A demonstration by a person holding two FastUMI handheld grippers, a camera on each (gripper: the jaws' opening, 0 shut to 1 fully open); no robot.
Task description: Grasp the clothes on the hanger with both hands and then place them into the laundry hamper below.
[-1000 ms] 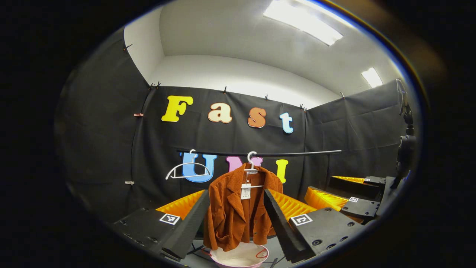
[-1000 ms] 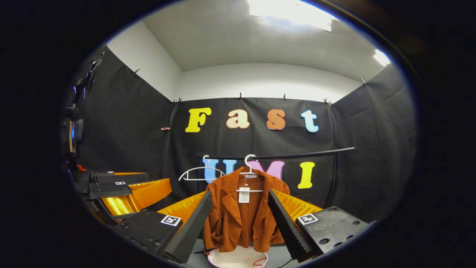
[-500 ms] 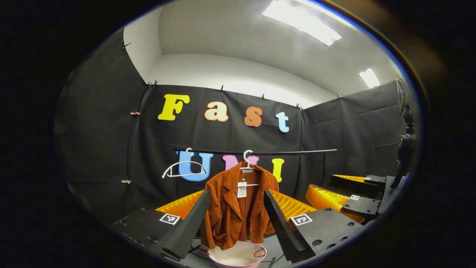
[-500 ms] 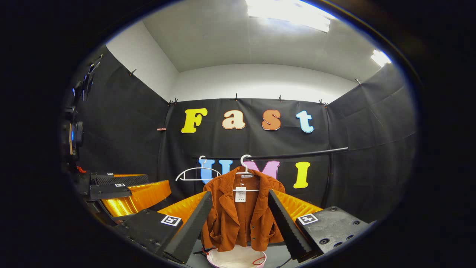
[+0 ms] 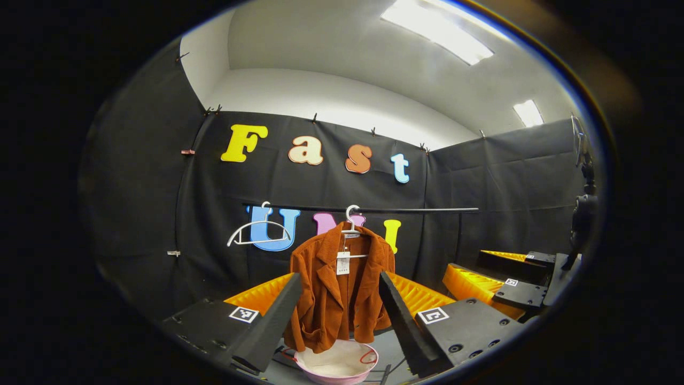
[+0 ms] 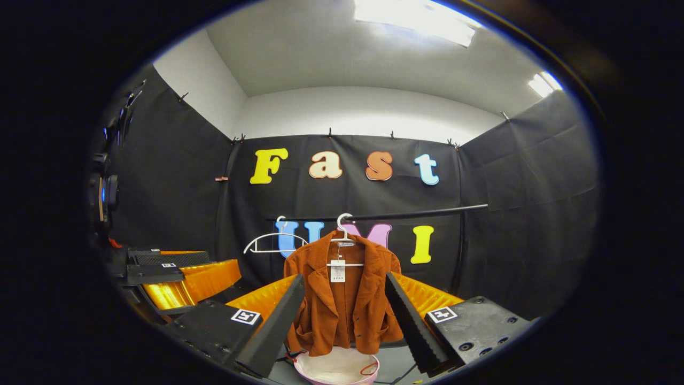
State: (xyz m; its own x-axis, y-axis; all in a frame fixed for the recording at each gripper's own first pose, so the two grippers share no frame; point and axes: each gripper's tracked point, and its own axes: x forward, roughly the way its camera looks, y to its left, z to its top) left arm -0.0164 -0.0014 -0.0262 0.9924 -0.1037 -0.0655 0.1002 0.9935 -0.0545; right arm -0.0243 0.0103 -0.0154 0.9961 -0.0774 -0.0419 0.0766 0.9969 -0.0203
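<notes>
Jacket (image 5: pixel 336 291), rust-orange corduroy, hangs front and centre on a white hanger (image 5: pixel 351 219) hooked over the black rail (image 5: pixel 374 209), a paper tag (image 5: pixel 342 263) dangling at the collar. Starting at the far left of the left gripper view, a second hanger (image 5: pixel 257 235), bare, hooks on the same rail, well apart from the jacket. Move right and down: the left claw (image 5: pixel 337 315) is spread wide, its two fingers framing the jacket's lower half with air on both sides, touching nothing. Directly under the hem sits the laundry hamper (image 5: pixel 335 362), a pink-rimmed tub with a pale lining. Further right in that view, the right claw (image 5: pixel 489 280) shows off to the side, fingers also apart.

Over to the right gripper view: at the far left edge, the left claw (image 6: pixel 181 275) appears beside it. Then the bare hanger (image 6: pixel 271 241), then the jacket (image 6: pixel 342 299) on its hanger (image 6: pixel 342 227), tag (image 6: pixel 336 271) at the chest. The right claw (image 6: pixel 344 318) is spread, fingers either side of the jacket, not in contact. The hamper (image 6: pixel 336 369) sits just below the hem, and the rail (image 6: pixel 422 214) runs off right.
</notes>
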